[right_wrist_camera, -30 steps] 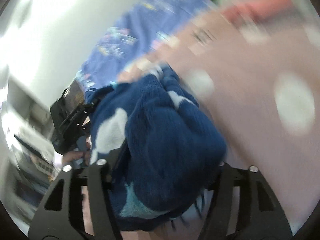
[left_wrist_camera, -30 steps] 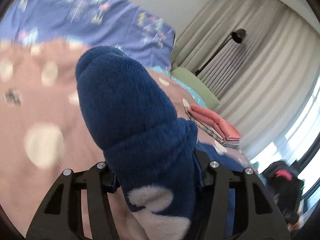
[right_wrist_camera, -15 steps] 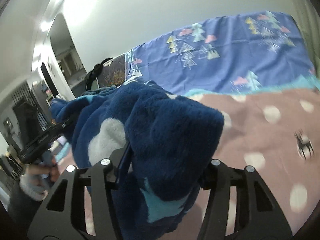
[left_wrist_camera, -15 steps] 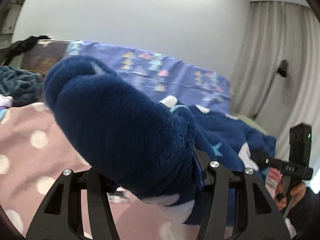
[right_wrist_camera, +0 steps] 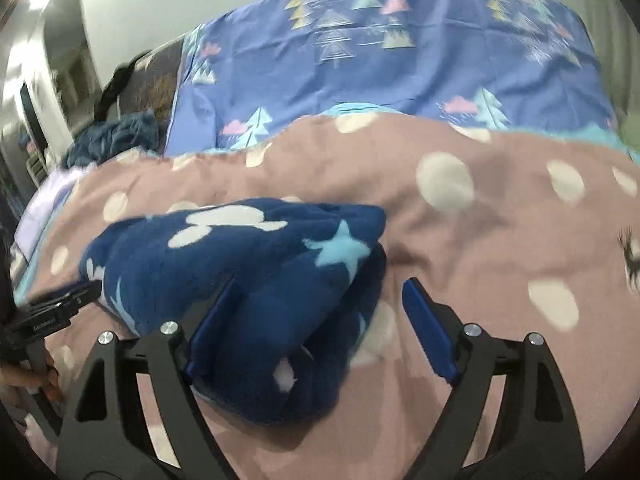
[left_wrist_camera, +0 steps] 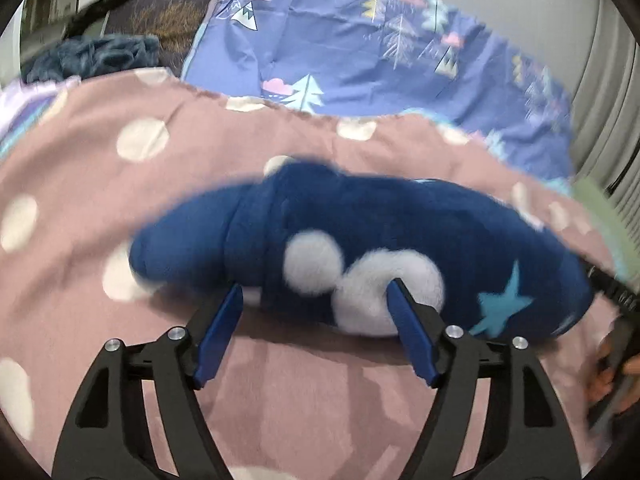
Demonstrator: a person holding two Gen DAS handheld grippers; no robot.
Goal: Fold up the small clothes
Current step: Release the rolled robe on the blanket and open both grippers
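Note:
A navy fleece garment (left_wrist_camera: 360,248) with white mouse-head shapes and light blue stars lies bunched on the pink dotted blanket (left_wrist_camera: 120,184). My left gripper (left_wrist_camera: 316,292) is open, its blue pads just at the garment's near edge, holding nothing. In the right wrist view the same garment (right_wrist_camera: 248,280) lies folded over in a thick heap. My right gripper (right_wrist_camera: 320,292) is open, and the garment's right end lies between its fingers, unclamped. The left gripper's black body (right_wrist_camera: 44,320) shows at the garment's left end.
A blue sheet with a tree print (left_wrist_camera: 360,40) rises behind the blanket. A dark teal cloth pile (left_wrist_camera: 92,56) lies at the far left. Grey curtains (left_wrist_camera: 608,92) hang at the right. The right gripper and hand (left_wrist_camera: 616,344) show at the right edge.
Both grippers were shut on the garment and held it up in the air. Now the garment lies on the blanket and both grippers have opened and let go.

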